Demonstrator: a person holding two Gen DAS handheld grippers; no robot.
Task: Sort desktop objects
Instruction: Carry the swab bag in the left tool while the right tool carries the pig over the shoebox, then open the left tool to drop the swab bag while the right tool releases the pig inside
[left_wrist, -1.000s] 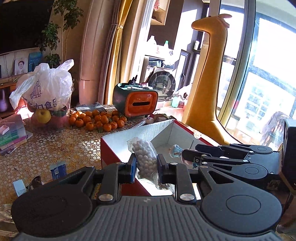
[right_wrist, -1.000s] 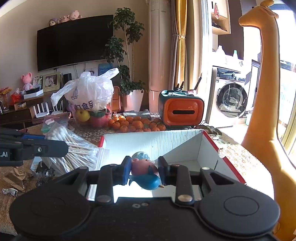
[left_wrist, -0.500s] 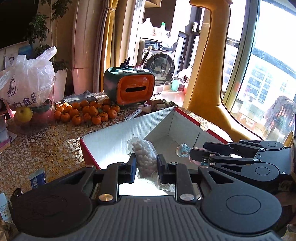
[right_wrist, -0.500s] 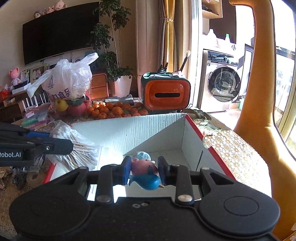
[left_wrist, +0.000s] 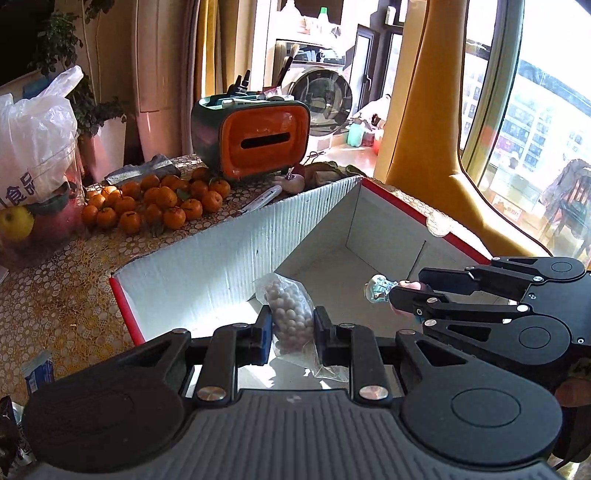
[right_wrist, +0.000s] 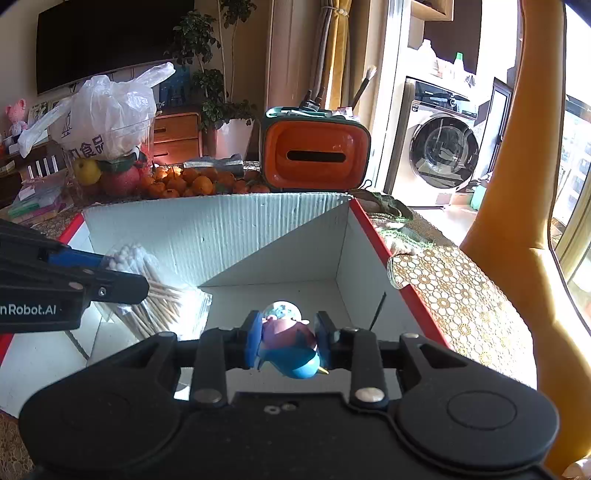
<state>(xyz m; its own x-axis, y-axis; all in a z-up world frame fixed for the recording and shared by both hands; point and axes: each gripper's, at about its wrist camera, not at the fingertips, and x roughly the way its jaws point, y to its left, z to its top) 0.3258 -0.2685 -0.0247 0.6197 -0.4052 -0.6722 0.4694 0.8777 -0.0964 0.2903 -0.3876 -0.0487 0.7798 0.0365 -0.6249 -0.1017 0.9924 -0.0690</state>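
Having pushed forward since a second ago, both now hanging over the open white box (left_wrist: 207, 258) with red rim, near its front edge. Left gripper (left_wrist: 289, 334) clenching a clear bag of cotton swabs (left_wrist: 288, 310), holding it above the box's front left part. Right gripper (right_wrist: 285, 343) gripping a small pink-and-blue toy figure (right_wrist: 288, 347) above the box floor, toward its right wall. Oranges (left_wrist: 155, 205) piling behind the box on the desk (left_wrist: 55, 295), beside an orange tissue holder (left_wrist: 258, 136).
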